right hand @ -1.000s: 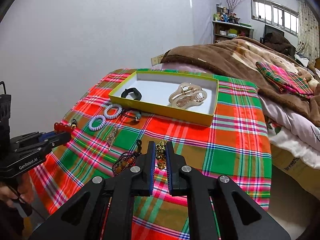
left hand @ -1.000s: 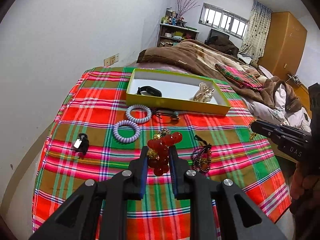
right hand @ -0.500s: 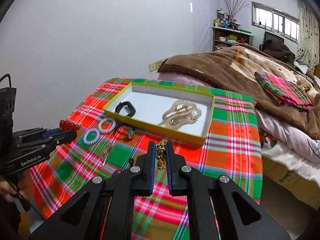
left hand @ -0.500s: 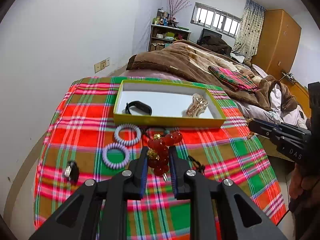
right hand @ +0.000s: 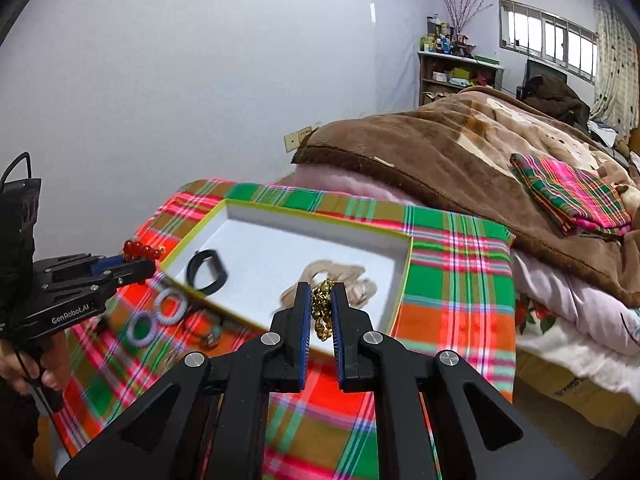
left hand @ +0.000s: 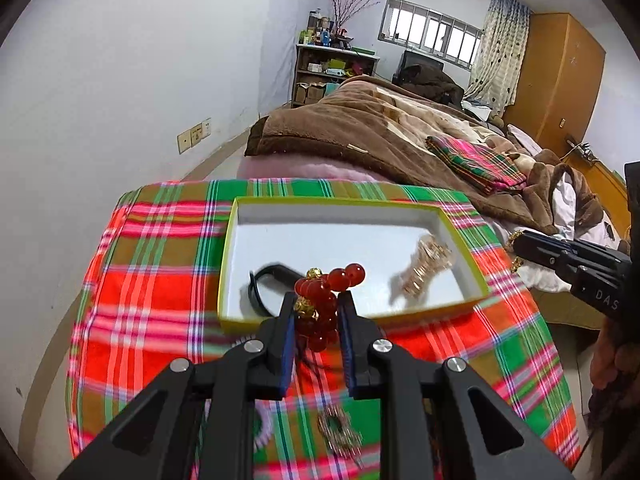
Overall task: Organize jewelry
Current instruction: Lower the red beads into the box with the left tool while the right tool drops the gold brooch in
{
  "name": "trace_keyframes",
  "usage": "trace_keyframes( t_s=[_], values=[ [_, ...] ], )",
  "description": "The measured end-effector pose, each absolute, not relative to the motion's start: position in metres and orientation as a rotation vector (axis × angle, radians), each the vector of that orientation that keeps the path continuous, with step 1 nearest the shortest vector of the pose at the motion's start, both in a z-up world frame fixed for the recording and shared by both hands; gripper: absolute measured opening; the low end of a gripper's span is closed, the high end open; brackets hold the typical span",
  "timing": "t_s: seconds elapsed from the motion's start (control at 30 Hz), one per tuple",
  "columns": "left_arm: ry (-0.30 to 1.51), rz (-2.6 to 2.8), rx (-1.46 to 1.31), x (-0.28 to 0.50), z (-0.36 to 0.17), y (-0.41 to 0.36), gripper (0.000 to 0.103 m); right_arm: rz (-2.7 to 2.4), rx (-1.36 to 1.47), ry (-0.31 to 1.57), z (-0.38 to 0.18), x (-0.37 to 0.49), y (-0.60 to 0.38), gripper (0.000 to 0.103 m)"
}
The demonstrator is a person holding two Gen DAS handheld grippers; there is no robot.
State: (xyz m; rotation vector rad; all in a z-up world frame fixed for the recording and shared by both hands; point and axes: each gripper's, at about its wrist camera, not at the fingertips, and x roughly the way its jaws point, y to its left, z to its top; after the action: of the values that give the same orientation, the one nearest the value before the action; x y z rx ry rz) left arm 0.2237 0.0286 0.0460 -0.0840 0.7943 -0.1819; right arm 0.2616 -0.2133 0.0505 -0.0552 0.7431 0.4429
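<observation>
Left gripper (left hand: 316,304) clamps red bead bracelet (left hand: 320,300), hiding tray's (left hand: 352,202) near rim, frame centre. Right gripper (right hand: 322,312) pinches gold chain (right hand: 322,312), partly masking blurred, probably hair-clip, piece (right hand: 344,276).

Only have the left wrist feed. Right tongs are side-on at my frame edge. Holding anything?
Observer: Yes. The right tongs are shut on a gold chain.
Operator: Where do they point?
Observer: Into the box. In the right wrist view the tips line up with the beige hair clip inside it.
Operator: My own tongs block the near cloth. What's there?
Observer: Two lilac coil ties side by side on the cloth, outside the box's near-left edge.
</observation>
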Motion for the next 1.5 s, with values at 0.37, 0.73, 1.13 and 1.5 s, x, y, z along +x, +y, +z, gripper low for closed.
trace_keyframes(
  t_s=[0.37, 0.73, 1.13, 1.5],
  values=[
    [0.845, -0.166, -0.073, 0.288, 0.017, 0.035, 0.020, 0.427, -0.037, 0.795, 0.021, 0.333, -0.213, 0.010],
    [0.916, -0.136, -0.068, 0.323, -0.010, 0.038, 0.021, 0.407, -0.008, 0.888, -0.018, 0.372, -0.219, 0.010],
    [0.935, -0.117, -0.067, 0.331, -0.018, 0.044, 0.024, 0.400, 0.001, 0.887, -0.020, 0.371, -0.221, 0.036],
    [0.892, -0.096, -0.119, 0.310, 0.001, 0.065, 0.025, 0.407, 0.013, 0.865, -0.006, 0.346, -0.224, 0.037]
  ],
)
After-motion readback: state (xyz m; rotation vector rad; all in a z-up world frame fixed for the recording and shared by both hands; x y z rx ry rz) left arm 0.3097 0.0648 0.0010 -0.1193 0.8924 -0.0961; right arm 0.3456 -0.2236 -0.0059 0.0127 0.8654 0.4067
